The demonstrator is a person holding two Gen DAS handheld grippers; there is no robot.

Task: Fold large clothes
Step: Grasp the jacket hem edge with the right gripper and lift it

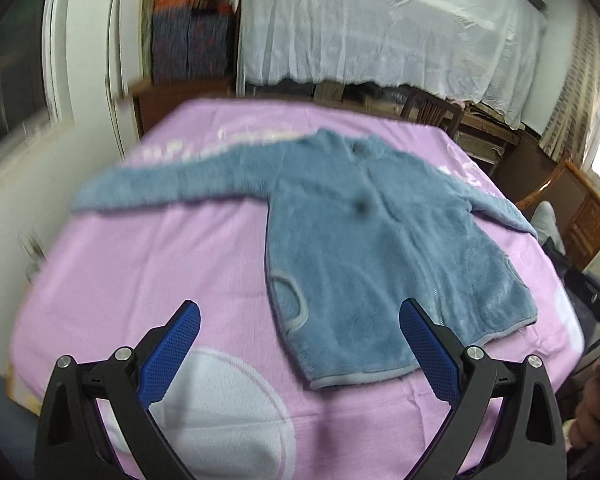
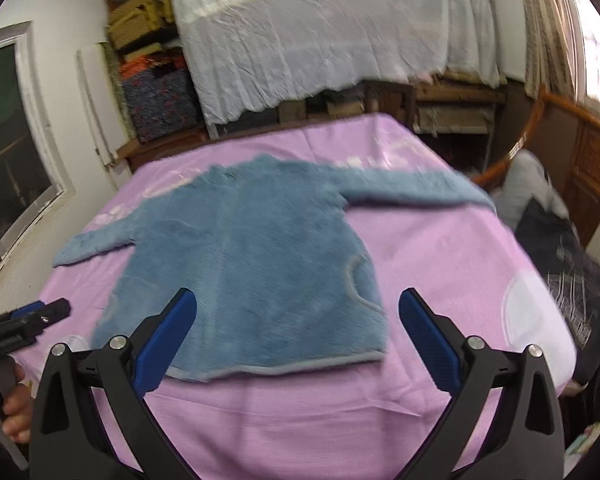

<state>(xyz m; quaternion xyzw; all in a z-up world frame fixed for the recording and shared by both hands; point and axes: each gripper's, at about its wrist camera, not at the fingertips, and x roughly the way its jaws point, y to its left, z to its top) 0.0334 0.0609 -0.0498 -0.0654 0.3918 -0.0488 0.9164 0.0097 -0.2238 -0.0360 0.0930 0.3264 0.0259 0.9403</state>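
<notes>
I see the blue fleece jacket [image 1: 380,248] lying flat and face up on the pink bedspread [image 1: 148,264], both sleeves stretched out sideways, hem toward me. My left gripper [image 1: 300,344] hangs above the near edge of the bed with its blue-padded jaws spread wide and nothing between them — the jacket's hem corner sits just beyond its right finger. My right gripper [image 2: 298,332] is likewise wide and empty, hovering over the hem; in its view the left gripper [image 2: 28,318] shows at the bed's left edge, with a hand [image 2: 14,408] below it. Behind the bed a white sheet [image 2: 320,40] drapes over shelving. Both views are motion-blurred.
</notes>
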